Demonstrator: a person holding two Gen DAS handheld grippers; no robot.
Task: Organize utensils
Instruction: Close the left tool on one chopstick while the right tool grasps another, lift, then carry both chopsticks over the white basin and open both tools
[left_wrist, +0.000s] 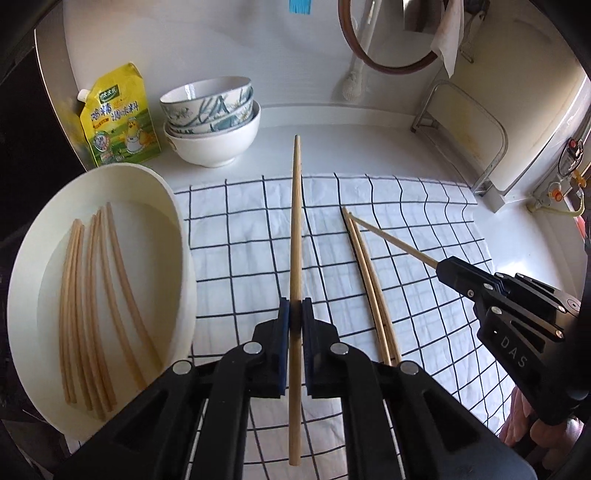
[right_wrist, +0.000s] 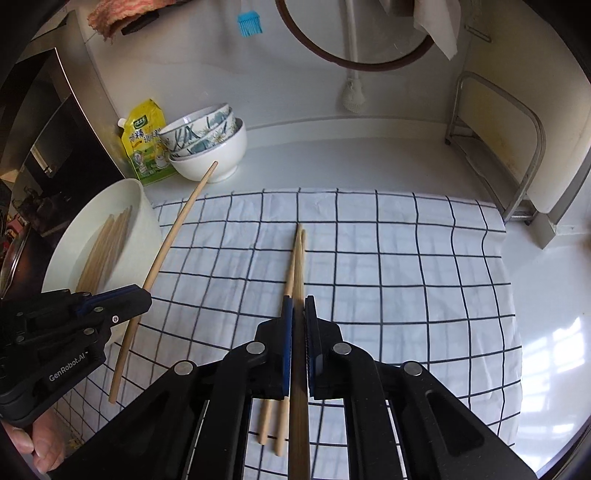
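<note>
Chopsticks of pale round wood: left gripper (left_wrist: 295, 317) pinches one (left_wrist: 295, 229) pointing far, beside the white oval tray (left_wrist: 177, 229) of others; right gripper (right_wrist: 298, 306) pinches another (right_wrist: 300, 406) above two (right_wrist: 295, 258) lying near-to-far on the checked cloth (right_wrist: 406, 277).

Left black two-finger gripper (left_wrist: 295, 314): jaws drawn in tight, blue-padded fingers (left_wrist: 282, 317) pinching a single light wooden chopstick (left_wrist: 295, 236) near mid-length. Seen from the right wrist view, this gripper (right_wrist: 142, 293) sits low at the left, pointing right and slightly upward, with the person's bare fingers (right_wrist: 26, 443) wrapped on its handle.

Right black two-finger gripper (right_wrist: 299, 314): jaws likewise nearly closed, narrow gap, pads clamped on a second light wooden chopstick (right_wrist: 300, 424) running along the finger axis. From the left wrist view it (left_wrist: 441, 267) enters from the right, angled toward upper left, held off the surface; part of the holding hand (left_wrist: 524, 421) shows beneath it.
</note>
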